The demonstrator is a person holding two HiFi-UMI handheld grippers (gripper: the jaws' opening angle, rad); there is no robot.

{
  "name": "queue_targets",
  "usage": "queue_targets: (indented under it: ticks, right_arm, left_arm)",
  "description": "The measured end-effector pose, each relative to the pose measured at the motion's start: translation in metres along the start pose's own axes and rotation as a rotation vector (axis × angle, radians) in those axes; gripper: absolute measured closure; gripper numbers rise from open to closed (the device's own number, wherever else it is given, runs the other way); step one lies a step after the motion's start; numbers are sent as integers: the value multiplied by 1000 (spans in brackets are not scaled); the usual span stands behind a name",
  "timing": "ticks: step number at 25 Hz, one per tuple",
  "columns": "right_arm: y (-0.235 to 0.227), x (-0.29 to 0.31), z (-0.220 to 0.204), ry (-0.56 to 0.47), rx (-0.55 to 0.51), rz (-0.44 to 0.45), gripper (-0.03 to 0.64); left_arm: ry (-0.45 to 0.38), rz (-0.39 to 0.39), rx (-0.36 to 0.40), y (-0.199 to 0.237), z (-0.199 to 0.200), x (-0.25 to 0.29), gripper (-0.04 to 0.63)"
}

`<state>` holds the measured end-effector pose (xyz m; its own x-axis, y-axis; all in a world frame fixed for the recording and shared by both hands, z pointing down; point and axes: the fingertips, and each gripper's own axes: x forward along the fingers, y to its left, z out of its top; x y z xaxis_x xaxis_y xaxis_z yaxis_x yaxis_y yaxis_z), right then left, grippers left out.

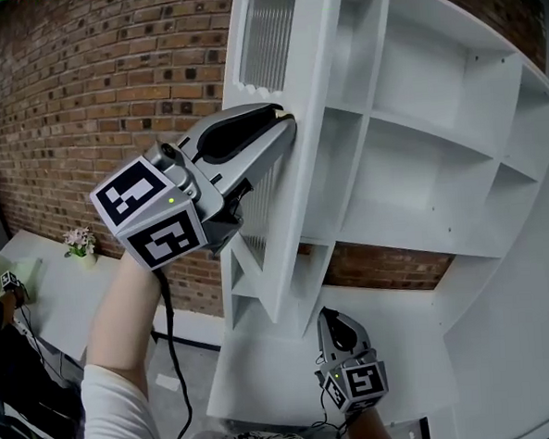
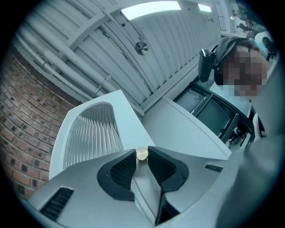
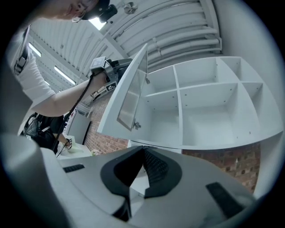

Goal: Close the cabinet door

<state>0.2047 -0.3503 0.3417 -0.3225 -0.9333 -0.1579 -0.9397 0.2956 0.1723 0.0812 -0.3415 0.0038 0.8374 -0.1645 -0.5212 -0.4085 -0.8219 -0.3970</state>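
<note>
Left gripper view: the left gripper (image 2: pixel 142 152), jaws partly closed, clamps the door's (image 2: pixel 95 129) brass knob (image 2: pixel 141 154) for swinging it shut (cabinet (image 1: pixel 420 172) stands open); right gripper (image 3: pixel 141 150) closed, empty.

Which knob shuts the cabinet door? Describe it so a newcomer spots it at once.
Start at the white wall cabinet of open shelves on the brick wall; its door, with a ribbed glass panel, stands swung open. On that door's white frame sits a small round knob, clamped in the left gripper. It is the only brass-coloured thing on the all-white door.
</note>
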Motion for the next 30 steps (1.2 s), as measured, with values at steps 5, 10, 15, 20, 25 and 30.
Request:
queue_targets:
  ticks: [5,10,15,20,25,30]
  right_arm:
    - [-40,-6,-8,-1,-8,10,612]
    - [-76,-6,-13,4,-6,7,612]
    - [-100,-2,-15,-10,-14,15,612]
    - [-120,-1,-23,-4,1,34,612]
    - [-141,1,-34,8,11,44,612]
    - [-160,9,-44,22,16,62,612]
  left_arm:
    - [41,36,31,-7,-20,33,503]
    - [72,71,81,-7,-38,62,503]
    - [166,166,196,-1,-67,95,505]
    - [195,235,213,9,-91,119,505]
    - [211,313,288,20,-107,136,505]
    - [230,355,329,30,-124,153,505]
